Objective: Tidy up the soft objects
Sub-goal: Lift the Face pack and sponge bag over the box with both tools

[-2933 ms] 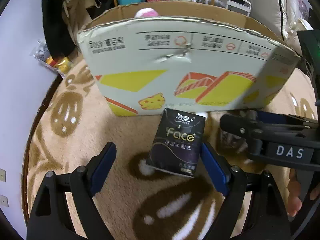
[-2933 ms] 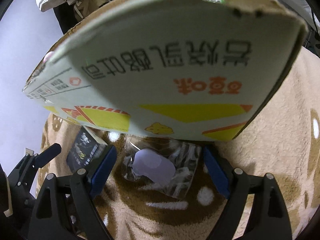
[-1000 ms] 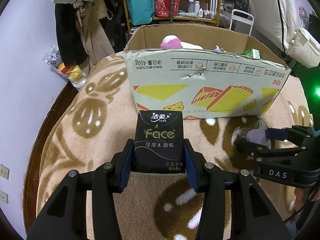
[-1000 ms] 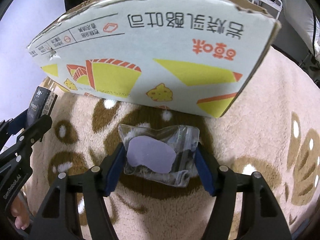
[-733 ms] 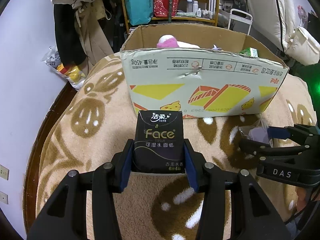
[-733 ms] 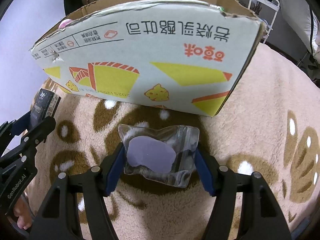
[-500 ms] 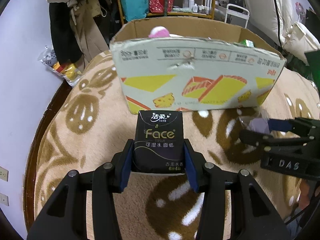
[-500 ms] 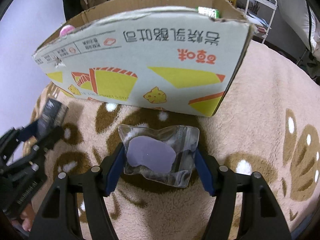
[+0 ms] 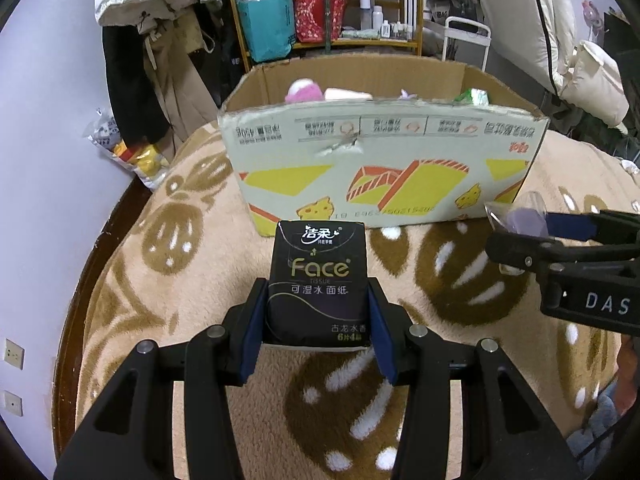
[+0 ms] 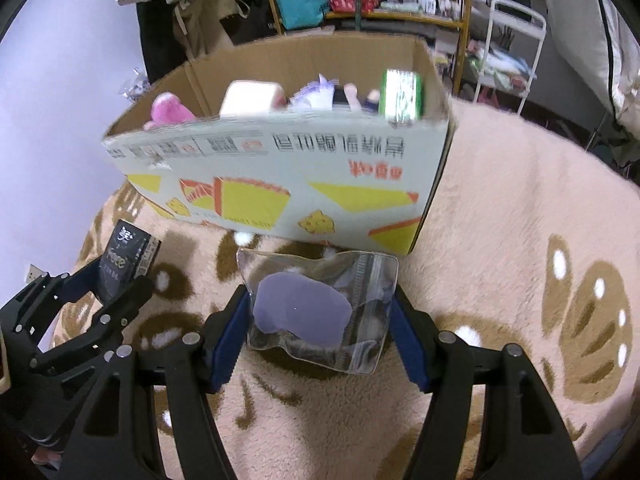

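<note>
A black tissue pack [image 9: 318, 280] marked "Face" stands upright between the blue pads of my left gripper [image 9: 317, 330], which is shut on it above the beige blanket. My right gripper [image 10: 320, 332] is shut on a clear zip pouch [image 10: 316, 308] holding a purple pad; from the left wrist view that pouch [image 9: 520, 216] shows at the right. Beyond both stands an open cardboard box [image 9: 380, 168] with a pink plush [image 10: 168, 110], a cream block [image 10: 250, 98] and a green pack [image 10: 400, 96] inside. The left gripper with its tissue pack [image 10: 124, 260] shows at the lower left of the right wrist view.
The beige blanket [image 9: 180, 280] with brown prints covers a round surface with a dark edge [image 9: 76, 300] at the left. Behind the box stand a wooden shelf [image 9: 352, 40] with bags and bottles, hanging coats [image 9: 140, 60] and a white rack [image 10: 516, 40].
My right gripper has risen with the pouch, so the box's open top and its contents now show. The left gripper still holds the tissue pack in about the same place.
</note>
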Motion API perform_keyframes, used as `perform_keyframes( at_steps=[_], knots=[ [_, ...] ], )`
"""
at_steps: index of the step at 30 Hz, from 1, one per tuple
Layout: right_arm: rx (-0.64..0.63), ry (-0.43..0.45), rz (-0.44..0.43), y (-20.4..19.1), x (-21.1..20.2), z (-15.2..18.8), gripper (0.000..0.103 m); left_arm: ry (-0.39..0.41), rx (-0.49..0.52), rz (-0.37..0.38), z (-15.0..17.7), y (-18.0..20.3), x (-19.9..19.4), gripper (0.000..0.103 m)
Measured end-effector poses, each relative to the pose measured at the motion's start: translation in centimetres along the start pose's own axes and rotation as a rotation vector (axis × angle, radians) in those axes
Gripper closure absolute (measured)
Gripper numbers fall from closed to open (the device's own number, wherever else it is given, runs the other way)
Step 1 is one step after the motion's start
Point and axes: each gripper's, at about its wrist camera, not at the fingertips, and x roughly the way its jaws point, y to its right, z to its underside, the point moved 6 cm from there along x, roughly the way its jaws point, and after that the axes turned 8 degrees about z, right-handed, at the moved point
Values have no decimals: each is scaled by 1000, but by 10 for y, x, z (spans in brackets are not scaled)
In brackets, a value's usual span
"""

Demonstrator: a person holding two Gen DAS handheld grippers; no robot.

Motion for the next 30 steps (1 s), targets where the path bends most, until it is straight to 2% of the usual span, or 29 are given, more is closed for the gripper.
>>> perform_keyframes(
  at_steps=[8,15,25,30],
  knots=[
    [11,116,-15,-3,-40,-10,32,117,29,2,-22,14,-37,57],
    [40,258,-11,4,-80,-29,32,204,37,-13,-41,17,-62,57],
    [1,388,35,4,-108,-53,32,351,48,-23,-78,13,-105,57],
    [-3,441,30,4,-115,-69,32,389,68,-37,-94,12,-113,57]
  ],
)
